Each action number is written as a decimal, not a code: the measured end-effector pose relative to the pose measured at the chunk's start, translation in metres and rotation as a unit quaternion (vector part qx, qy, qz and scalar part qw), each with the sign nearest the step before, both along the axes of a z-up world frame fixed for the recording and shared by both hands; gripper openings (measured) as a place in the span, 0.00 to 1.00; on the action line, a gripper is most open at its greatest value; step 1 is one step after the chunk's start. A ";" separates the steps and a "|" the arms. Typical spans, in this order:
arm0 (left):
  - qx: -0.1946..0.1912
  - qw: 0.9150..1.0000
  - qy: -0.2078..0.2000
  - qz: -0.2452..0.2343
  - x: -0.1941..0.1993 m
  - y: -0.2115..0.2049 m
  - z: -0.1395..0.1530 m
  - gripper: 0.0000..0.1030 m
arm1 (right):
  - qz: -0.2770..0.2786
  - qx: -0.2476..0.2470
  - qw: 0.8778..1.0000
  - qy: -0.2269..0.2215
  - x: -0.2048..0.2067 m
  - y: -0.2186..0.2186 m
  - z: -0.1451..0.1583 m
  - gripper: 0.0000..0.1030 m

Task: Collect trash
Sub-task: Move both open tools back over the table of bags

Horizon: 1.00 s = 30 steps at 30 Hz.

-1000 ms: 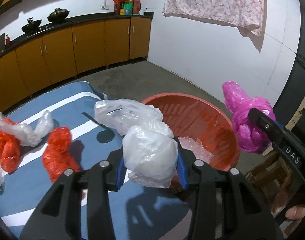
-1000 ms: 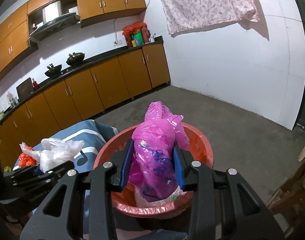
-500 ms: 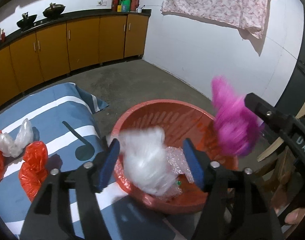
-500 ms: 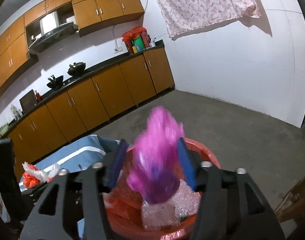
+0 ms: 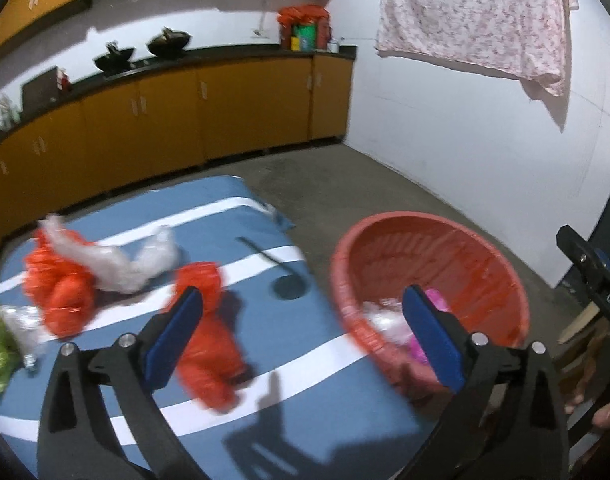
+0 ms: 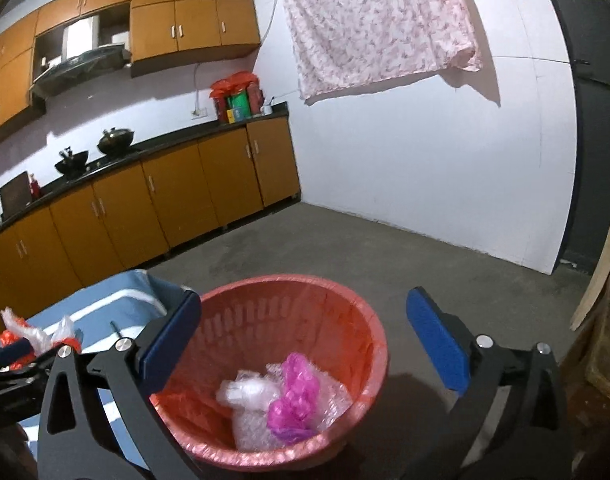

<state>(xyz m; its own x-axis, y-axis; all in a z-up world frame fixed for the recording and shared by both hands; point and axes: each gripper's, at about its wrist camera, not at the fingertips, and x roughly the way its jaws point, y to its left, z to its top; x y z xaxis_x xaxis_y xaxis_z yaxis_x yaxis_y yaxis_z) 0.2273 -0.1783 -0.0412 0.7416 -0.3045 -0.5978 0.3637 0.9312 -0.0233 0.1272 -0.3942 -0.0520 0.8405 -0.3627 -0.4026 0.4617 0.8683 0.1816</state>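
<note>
Dim, motion-blurred (left view), fisheye-warped edges

Both grippers, left [image 5: 301, 332] and right [image 6: 301, 336], have black frames, silver screws and blue pads [image 5: 173, 336] lining their jaws.

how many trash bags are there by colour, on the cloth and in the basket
orange bags on the striped cloth: 2
clear bags: 2, one on the cloth, one in the red basket
pink bag in the red basket: 1
total: 5
</note>
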 end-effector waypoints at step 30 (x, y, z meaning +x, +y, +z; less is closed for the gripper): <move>0.014 0.950 0.021 0.312 -0.060 0.321 -0.027 0.96 | 0.268 0.000 0.955 0.125 0.112 0.229 -0.033 0.95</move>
